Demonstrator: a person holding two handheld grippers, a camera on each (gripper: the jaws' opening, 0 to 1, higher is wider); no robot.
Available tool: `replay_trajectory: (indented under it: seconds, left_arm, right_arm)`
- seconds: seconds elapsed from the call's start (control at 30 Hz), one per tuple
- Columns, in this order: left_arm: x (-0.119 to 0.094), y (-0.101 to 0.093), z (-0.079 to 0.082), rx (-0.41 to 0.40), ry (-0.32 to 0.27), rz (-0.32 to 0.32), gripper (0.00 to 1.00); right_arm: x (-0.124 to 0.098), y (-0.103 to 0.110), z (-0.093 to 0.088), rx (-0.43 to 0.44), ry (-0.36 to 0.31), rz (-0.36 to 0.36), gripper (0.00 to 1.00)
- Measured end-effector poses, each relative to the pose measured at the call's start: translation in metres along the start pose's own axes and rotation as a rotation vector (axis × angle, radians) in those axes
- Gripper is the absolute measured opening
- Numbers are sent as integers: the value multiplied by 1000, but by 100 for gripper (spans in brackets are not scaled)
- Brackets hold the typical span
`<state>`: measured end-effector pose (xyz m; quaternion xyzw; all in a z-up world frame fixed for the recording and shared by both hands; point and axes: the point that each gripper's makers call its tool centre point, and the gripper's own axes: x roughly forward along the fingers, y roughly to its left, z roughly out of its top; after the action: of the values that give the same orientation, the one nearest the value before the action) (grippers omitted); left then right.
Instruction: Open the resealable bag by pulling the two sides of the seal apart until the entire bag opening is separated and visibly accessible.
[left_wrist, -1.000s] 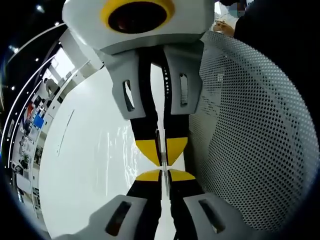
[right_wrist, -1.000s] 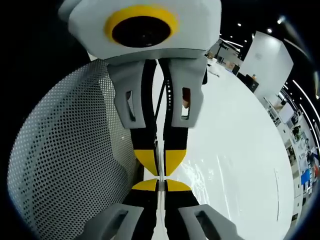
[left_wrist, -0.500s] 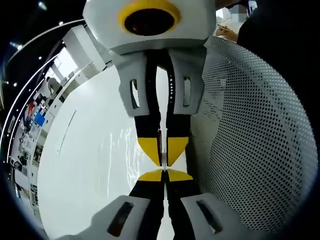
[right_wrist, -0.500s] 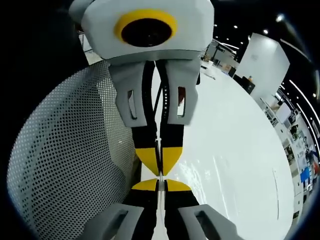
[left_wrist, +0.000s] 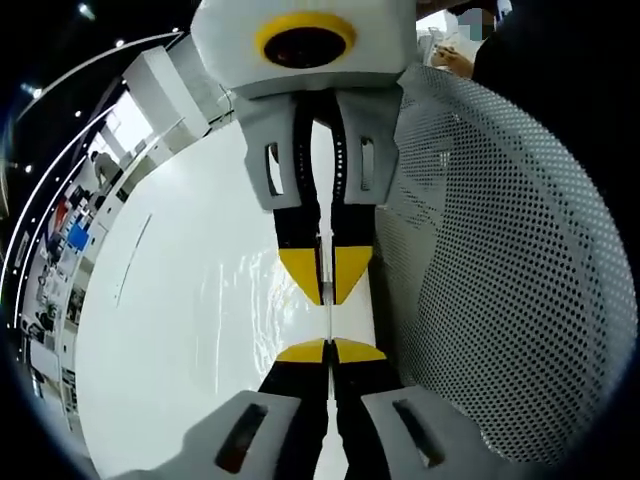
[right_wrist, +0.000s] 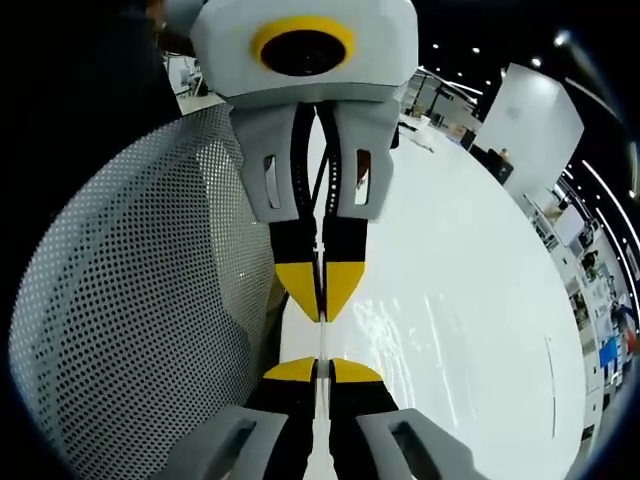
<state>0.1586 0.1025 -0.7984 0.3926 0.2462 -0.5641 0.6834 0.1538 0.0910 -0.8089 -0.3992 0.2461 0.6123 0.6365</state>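
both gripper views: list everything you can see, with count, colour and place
bag: one, clear, a thin edge stretched between the two claws; its film glints over the table in the left gripper view
table: one, white and glossy, under both claws
mesh panel: one, white with round holes, curved, beside the table
room: shelves and fittings, mixed colours, beyond the table's far edge
person: a hand, past the top of the panel
left claw: one, grey, black and yellow, shut on the bag edge
right claw: one, same colours, shut on the bag edge, facing the left claw
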Motion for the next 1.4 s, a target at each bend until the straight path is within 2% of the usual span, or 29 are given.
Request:
replay_trajectory:
  seconds: [0.33,0.63,1.07,1.4]
  left_arm:
    - [-4,2,-2,-4,-5,11,0]
    - [-5,8,-2,8,5,12,0]
    - [-4,4,-8,-32,-6,-3,0]
    - [-3,3,-8,-23,5,-12,0]
  right_arm:
    - [-1,-2,2,31,-16,-3,0]
    - [0,-6,3,-1,-12,-23,0]
    - [5,-4,7,-20,-29,-10,0]
    - [8,-5,10,-29,-35,1,0]
